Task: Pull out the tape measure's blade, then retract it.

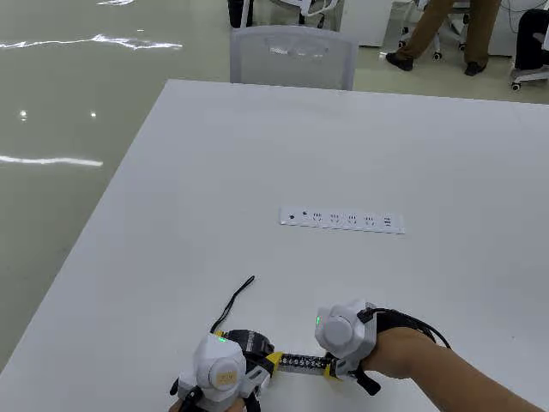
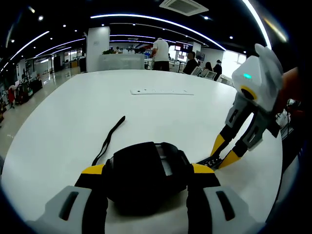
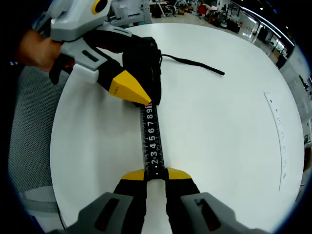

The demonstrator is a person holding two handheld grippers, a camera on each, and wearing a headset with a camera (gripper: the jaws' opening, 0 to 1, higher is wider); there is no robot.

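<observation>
Right gripper view: pinching the tip of the short, pale numbered metal blade (image 3: 152, 141) with the yellow-tipped right gripper (image 3: 156, 174); clamping the rounded black plastic tape measure case (image 2: 146, 183) between the left gripper (image 2: 148, 169) fingers; sitting on the white table (image 1: 257, 172), thin black strap (image 1: 233, 302) trailing away.

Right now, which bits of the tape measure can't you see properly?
Right gripper view: the blade's end hook is pinched inside the right hand-held gripper.
Left gripper view: the left hand-held gripper's jaws cover the tape measure case's sides.
Head view: the blade's numbers are too small.
</observation>
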